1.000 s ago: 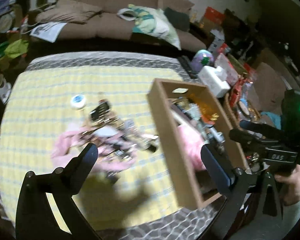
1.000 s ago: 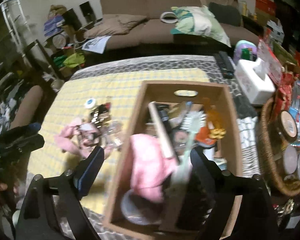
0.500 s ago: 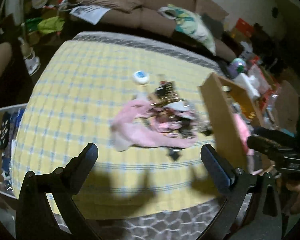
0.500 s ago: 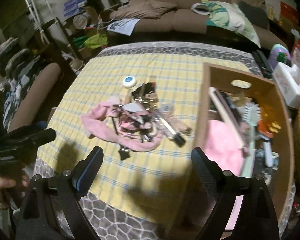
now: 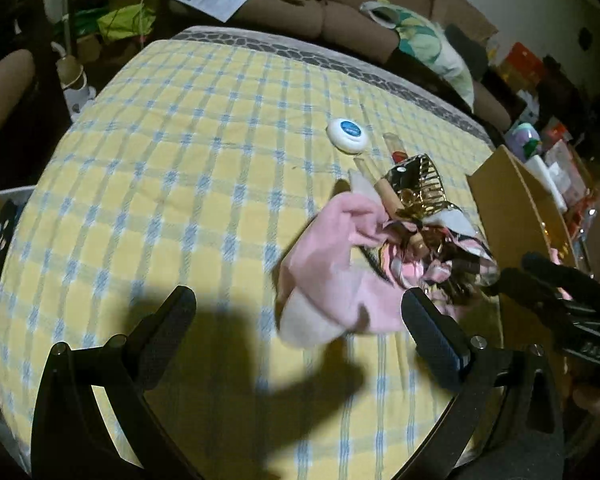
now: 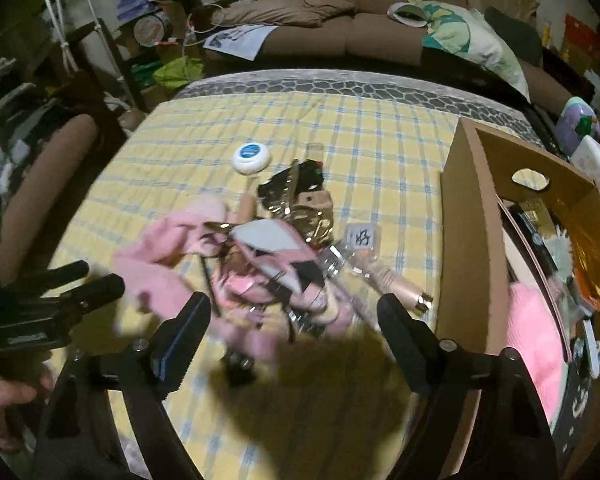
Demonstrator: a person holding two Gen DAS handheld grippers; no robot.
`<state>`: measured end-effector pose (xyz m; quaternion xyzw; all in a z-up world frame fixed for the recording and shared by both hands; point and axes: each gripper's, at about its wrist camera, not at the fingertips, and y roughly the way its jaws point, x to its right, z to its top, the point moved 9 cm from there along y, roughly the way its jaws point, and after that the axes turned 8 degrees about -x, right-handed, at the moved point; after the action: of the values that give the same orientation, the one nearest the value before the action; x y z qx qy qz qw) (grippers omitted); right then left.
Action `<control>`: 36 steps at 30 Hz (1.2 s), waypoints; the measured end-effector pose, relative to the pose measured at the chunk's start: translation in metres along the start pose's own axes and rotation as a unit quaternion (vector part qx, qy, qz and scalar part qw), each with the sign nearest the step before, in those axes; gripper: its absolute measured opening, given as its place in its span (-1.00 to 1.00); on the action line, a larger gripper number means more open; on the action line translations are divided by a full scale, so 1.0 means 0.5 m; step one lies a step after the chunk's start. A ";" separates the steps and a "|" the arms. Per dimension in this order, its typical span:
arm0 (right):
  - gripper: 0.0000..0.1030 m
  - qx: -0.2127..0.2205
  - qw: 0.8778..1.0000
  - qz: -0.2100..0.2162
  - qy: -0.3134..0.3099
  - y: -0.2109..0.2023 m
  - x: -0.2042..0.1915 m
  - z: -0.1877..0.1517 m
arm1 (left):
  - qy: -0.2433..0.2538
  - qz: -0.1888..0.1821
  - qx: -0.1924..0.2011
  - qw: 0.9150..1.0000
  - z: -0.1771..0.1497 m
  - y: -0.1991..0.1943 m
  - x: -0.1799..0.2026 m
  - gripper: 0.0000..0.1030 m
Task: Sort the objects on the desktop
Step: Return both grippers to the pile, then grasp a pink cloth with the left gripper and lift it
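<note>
Hovering my right gripper [image 6: 294, 320] over the worktop [image 6: 380, 160], I see its jaws spread and empty, having just narrowed slightly. My left gripper [image 5: 300, 312] gapes empty too. A pink cloth [image 6: 168, 240] tangled with clutter lies beside the cardboard box [image 6: 464, 220].

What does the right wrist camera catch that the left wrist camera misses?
Only the right view looks into the box: a pink cloth and a brush lie inside. It also shows the left gripper.

Only the left view shows the right gripper.

Both show the white tin, the pink cloth pile and the yellow checked tablecloth.
</note>
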<state>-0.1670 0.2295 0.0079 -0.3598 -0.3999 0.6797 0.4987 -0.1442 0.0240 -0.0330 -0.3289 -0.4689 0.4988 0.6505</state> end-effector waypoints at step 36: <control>-0.78 0.157 0.985 0.073 0.023 -0.334 0.021 0.064 | 0.126 -0.149 0.151 0.969 0.106 -0.472 0.258 -0.79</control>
<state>-0.1329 0.2645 0.1713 -0.3206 -0.2490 0.7600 0.5076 -0.1055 0.0779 0.2328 -0.2134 -0.3455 0.4157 0.8138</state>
